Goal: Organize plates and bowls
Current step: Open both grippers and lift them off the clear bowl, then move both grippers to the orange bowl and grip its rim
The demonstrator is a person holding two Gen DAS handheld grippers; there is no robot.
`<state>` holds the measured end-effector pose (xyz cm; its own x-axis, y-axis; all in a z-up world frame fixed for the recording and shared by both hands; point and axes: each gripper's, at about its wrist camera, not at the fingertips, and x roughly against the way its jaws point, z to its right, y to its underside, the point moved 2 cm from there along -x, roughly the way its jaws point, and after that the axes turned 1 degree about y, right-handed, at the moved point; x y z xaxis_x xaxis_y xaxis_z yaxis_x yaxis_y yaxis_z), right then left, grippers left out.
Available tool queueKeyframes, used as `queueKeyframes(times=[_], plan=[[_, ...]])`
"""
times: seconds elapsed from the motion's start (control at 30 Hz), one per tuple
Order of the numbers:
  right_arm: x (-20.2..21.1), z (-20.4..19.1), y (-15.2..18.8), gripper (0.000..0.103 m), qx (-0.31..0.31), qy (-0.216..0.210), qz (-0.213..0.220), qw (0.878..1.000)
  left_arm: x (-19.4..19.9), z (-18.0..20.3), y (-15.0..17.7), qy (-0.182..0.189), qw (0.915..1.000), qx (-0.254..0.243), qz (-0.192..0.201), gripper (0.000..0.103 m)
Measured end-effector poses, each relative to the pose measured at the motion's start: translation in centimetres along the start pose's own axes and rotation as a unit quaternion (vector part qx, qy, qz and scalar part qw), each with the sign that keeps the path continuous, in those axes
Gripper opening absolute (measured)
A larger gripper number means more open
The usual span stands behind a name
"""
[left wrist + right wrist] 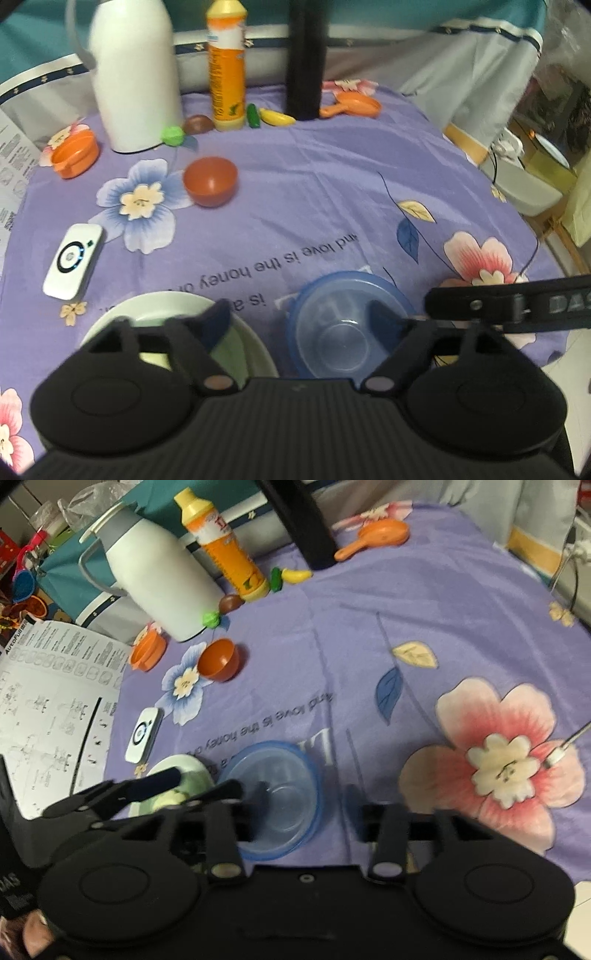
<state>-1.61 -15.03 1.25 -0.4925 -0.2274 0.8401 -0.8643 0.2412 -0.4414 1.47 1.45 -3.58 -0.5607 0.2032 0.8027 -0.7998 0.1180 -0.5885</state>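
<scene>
straddling blue bowl (345, 328) w/ wide left gripper (299, 317), bowl empty, white plate (255, 345) maybe holding food, right gripper (303, 794) wide

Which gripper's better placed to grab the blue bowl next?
Right, probably: the right gripper is open with one finger already inside the blue bowl. The left gripper straddles bowl and white plate.

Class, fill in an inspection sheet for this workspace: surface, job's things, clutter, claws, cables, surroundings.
Surface: purple floral cloth.
Job's things: white plate, blue plastic bowl side by side; orange bowl farther back.
Clutter: white jug, orange bottle, remote, toy pan, orange cup.
Claws: left claw open over plate and blue bowl; right claw open.
Cables: black cable off the table.
Surroundings: printed sheet.
</scene>
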Motion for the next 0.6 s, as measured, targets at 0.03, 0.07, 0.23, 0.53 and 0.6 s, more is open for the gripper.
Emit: queueKeyframes(times=[0.03, 0.07, 0.23, 0.53, 0.6], plan=[[0.2, 0.2, -0.1, 0.085, 0.001, 0.006, 0.007, 1.0, 0.3, -0.2, 0.0, 0.001, 1.0, 0.002, 0.006, 0.096], [0.4, 0.3, -0.1, 0.086, 0.001, 0.007, 0.013, 1.0, 0.5, -0.4, 0.0, 0.0, 0.9999, 0.003, 0.012, 0.098], [0.9, 0.9, -0.4, 0.093, 0.001, 0.016, 0.025, 1.0, 1.4, -0.6, -0.1, -0.002, 0.9997, 0.001, 0.022, 0.102], [1.5, 0.6, -0.5, 0.103, 0.01, 0.022, 0.035, 0.999, 2.6, -0.6, 0.0, -0.002, 0.9992, -0.008, 0.038, 0.103], [1.4, 0.4, -0.6, 0.103, 0.011, 0.023, 0.034, 0.999, 2.6, -0.9, 0.1, -0.001, 0.9993, -0.003, 0.037, 0.103]])
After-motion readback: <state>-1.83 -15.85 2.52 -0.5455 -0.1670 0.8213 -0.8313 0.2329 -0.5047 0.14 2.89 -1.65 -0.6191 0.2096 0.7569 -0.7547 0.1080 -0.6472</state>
